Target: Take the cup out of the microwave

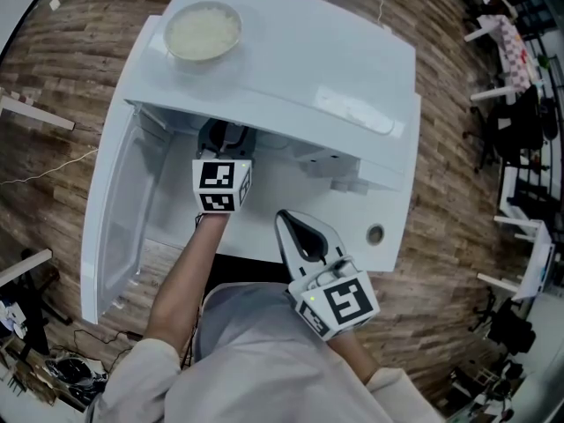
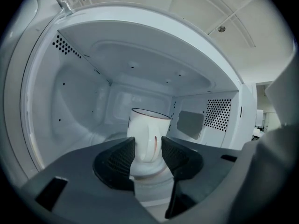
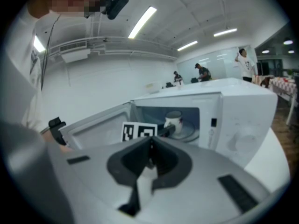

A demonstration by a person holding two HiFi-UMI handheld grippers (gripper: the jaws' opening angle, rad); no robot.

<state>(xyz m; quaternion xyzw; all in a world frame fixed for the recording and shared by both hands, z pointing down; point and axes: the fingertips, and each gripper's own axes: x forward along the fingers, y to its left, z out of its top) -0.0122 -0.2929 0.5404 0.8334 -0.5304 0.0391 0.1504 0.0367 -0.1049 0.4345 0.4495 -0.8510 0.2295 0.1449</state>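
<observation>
Head view looks down; 2 gripper views face the microwave, left nearest.

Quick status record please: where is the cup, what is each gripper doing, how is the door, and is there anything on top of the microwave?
cup: upright inside the microwave, on the turntable, handle toward the left gripper
left gripper: inside the cavity, jaws closed on the cup's handle
right gripper: outside, in front of the microwave, jaws together, empty
door: open, swung to the left
on top: white bowl with pale contents
</observation>
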